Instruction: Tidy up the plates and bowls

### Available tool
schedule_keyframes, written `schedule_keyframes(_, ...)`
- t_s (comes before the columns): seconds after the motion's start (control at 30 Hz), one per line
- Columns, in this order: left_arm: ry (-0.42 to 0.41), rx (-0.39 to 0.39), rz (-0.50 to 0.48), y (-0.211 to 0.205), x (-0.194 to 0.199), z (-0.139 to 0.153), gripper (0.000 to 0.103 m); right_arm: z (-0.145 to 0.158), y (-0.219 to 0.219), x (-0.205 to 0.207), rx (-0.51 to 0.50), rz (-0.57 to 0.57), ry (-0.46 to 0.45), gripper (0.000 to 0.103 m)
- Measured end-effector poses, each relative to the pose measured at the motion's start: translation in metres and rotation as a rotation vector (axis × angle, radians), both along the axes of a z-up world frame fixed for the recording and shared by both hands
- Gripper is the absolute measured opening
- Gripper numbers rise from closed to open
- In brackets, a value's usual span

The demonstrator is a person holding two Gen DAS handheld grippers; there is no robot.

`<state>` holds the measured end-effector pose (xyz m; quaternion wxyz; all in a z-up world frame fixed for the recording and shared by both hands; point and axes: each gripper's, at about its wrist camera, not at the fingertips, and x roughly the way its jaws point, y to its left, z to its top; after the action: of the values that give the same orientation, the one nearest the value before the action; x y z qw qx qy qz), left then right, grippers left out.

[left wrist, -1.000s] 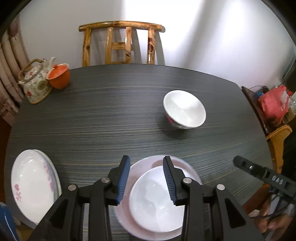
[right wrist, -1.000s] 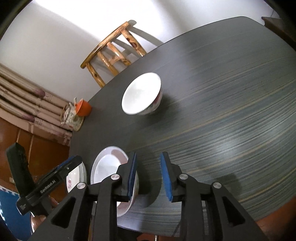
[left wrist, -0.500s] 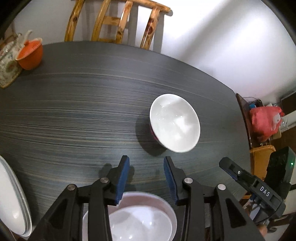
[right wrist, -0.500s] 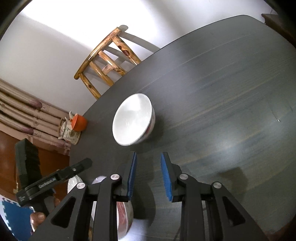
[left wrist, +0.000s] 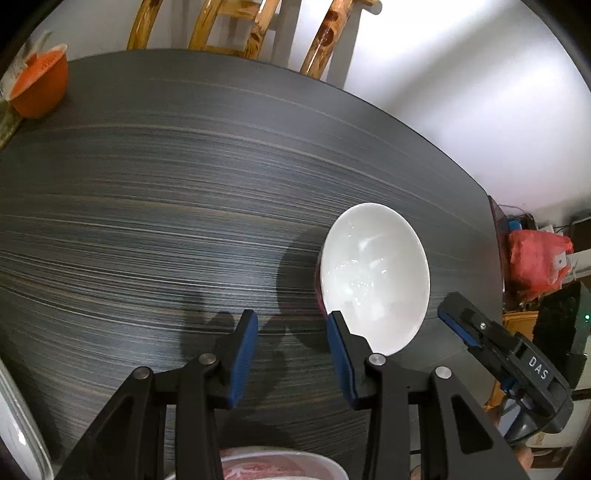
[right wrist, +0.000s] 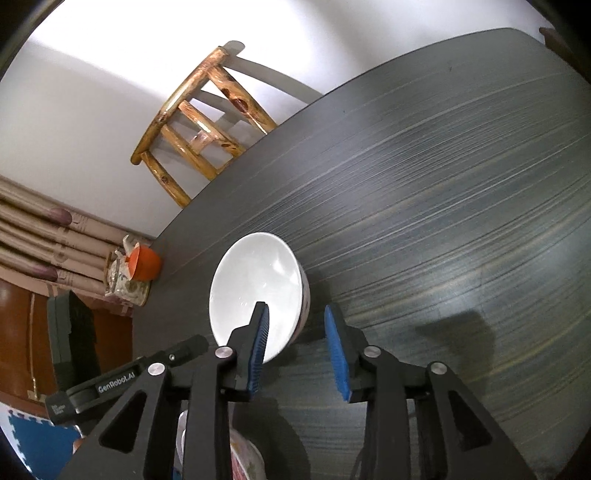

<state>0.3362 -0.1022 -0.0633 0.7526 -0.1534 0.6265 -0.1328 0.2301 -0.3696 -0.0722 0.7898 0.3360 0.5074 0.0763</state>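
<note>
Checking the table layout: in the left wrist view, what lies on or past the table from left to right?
orange cup → wooden chair → white bowl → red plastic bag

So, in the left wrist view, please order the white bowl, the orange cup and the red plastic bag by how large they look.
1. white bowl, clearly the largest.
2. and 3. orange cup and red plastic bag look about alike. The cup is cut by the picture edge and the bag stands beyond the table, so I would not rank them.

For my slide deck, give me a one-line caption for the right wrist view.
Open right gripper straddling the near rim of a white bowl on the dark table.
</note>
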Motion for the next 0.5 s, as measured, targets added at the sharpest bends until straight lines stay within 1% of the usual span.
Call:
schedule_keyframes(0.03, -0.001, -0.017, 0.005, 0.0, 0.001, -0.001, 0.043, -0.003, 0.0, 0.004, 0.005, 0.001, 0.005, 0.031)
schedule_keyframes(0.07, 0.001, -0.023, 0.006, 0.0, 0.003, -0.002, 0.044, -0.004, 0.001, 0.006, 0.006, 0.002, 0.008, 0.032)
schedule_keyframes(0.27, -0.006, -0.014, -0.007, -0.008, 0.014, -0.004, 0.044, -0.013, 0.004, 0.023, 0.006, 0.012, 0.027, 0.032)
schedule_keyframes(0.5, -0.04, -0.02, -0.01, -0.013, 0.02, -0.009, 0.043, -0.025, 0.002, 0.033, 0.003, 0.012, 0.05, 0.032)
